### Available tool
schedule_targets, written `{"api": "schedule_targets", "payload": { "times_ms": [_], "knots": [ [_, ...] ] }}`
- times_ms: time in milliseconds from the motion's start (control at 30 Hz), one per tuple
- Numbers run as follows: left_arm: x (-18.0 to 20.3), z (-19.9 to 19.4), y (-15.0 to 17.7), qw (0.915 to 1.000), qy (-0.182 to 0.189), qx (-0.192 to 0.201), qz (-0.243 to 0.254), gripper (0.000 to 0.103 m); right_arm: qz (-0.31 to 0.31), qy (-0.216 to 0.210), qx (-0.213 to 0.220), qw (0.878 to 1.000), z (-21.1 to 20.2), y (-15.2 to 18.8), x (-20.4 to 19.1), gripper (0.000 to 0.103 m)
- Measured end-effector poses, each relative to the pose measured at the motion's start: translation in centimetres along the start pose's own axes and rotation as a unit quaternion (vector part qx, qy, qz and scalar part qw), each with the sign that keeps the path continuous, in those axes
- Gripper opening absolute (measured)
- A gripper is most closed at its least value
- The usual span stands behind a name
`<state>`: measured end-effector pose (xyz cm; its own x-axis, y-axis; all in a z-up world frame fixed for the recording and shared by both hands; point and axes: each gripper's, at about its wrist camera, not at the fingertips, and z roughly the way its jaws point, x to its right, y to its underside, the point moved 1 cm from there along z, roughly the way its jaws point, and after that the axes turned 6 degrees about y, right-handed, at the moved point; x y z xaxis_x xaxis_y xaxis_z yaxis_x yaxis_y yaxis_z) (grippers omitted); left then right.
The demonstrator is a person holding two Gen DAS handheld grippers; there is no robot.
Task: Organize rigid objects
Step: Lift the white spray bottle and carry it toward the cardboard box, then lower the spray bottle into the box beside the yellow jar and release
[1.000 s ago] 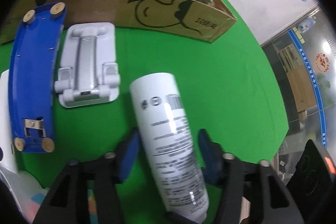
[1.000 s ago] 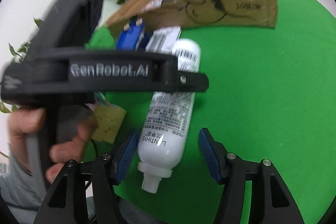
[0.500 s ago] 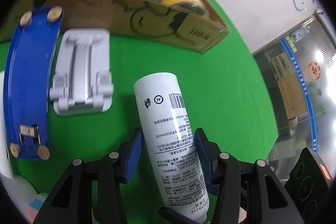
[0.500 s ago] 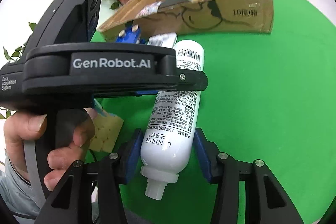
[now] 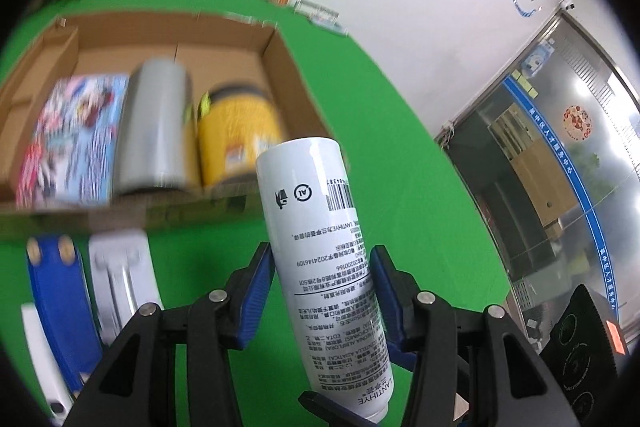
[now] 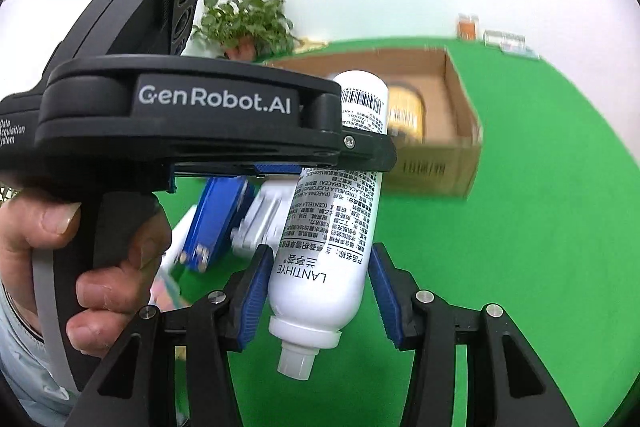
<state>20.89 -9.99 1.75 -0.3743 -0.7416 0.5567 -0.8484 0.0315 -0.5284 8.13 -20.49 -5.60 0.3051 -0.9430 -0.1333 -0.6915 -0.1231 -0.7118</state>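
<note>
Gripping the bottle (image 5: pixel 324 247) at mid-body, the left gripper (image 5: pixel 322 291) has both blue pads (image 5: pixel 256 291) pressed to its sides, so the jaws are clenched on it. The bottle is clear of the green table (image 5: pixel 400 195), base pointing forward toward 12 o'clock and nozzle end toward the camera; a mid-body hold of this kind appears chosen to keep the long cylinder balanced in carriage.

The right gripper (image 6: pixel 316 293) brackets the same bottle (image 6: pixel 332 239) near its shoulder. Its pads (image 6: pixel 382 293) stand close on either side, with a sliver of gap at the right one; whether they bear on the bottle cannot be told. Judged as a steadying position rather than the main hold. The left hand (image 6: pixel 96 259) holds its tool's handle at 9 o'clock in this view.

Below, at 8 o'clock in the left view, a blue piece (image 5: pixel 60 291) and a white stand (image 5: pixel 124 279) lie side by side on the table, outside the box.

Beyond, at 11 o'clock, the box (image 5: pixel 296 75) holds a booklet (image 5: pixel 72 139), a grey can (image 5: pixel 156 131) and a yellow jar (image 5: pixel 236 131) in a row, laid flat. Free floor remains to the jar's right, the likely slot for the bottle.
</note>
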Motion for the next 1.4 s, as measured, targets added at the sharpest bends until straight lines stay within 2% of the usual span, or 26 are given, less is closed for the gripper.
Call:
{"api": "schedule_targets", "payload": {
  "times_ms": [167, 367, 467, 600, 733, 900, 1000, 1067, 1133, 1400],
  "knots": [
    [0.7, 0.1, -4.9, 0.9999, 0.003, 0.011, 0.008, 0.048, -0.024, 0.009, 0.022, 0.999, -0.3, -4.8, 1.6, 0.047],
    [1.1, 1.2, -10.7, 0.9997, -0.007, 0.021, 0.011, 0.047, -0.042, 0.011, 0.027, 0.999, 2.0, -11.6, 4.0, 0.047],
    [0.1, 2.4, -13.3, 1.0000, 0.001, 0.006, -0.004, 0.048, -0.038, 0.009, 0.018, 0.999, 3.3, -14.6, 5.2, 0.047],
    [-2.0, 5.0, -15.5, 0.9992, 0.005, -0.023, -0.033, 0.048, -0.035, 0.001, -0.014, 0.999, 5.6, -16.8, 6.4, 0.047],
    [-4.2, 9.0, -16.4, 0.9967, -0.001, -0.063, -0.052, 0.048, -0.016, -0.004, -0.062, 0.998, 9.0, -17.7, 8.2, 0.047],
    [-5.5, 13.0, -16.1, 0.9936, -0.020, -0.096, -0.056, 0.047, 0.008, -0.001, -0.102, 0.995, 13.3, -17.0, 10.4, 0.047],
    [-5.9, 14.9, -15.4, 0.9909, -0.020, -0.119, -0.060, 0.047, 0.011, 0.015, -0.122, 0.992, 15.1, -16.2, 11.1, 0.047],
    [-5.8, 15.4, -15.3, 0.9905, -0.014, -0.125, -0.055, 0.047, 0.023, 0.012, -0.128, 0.991, 15.6, -15.9, 11.8, 0.046],
    [-5.2, 15.8, -15.1, 0.9900, -0.021, -0.132, -0.043, 0.047, 0.019, 0.019, -0.132, 0.991, 15.7, -15.7, 12.1, 0.046],
    [-5.1, 15.6, -15.0, 0.9876, -0.040, -0.145, -0.046, 0.050, 0.013, 0.050, -0.151, 0.987, 16.0, -16.4, 12.0, 0.045]
  ]
}}
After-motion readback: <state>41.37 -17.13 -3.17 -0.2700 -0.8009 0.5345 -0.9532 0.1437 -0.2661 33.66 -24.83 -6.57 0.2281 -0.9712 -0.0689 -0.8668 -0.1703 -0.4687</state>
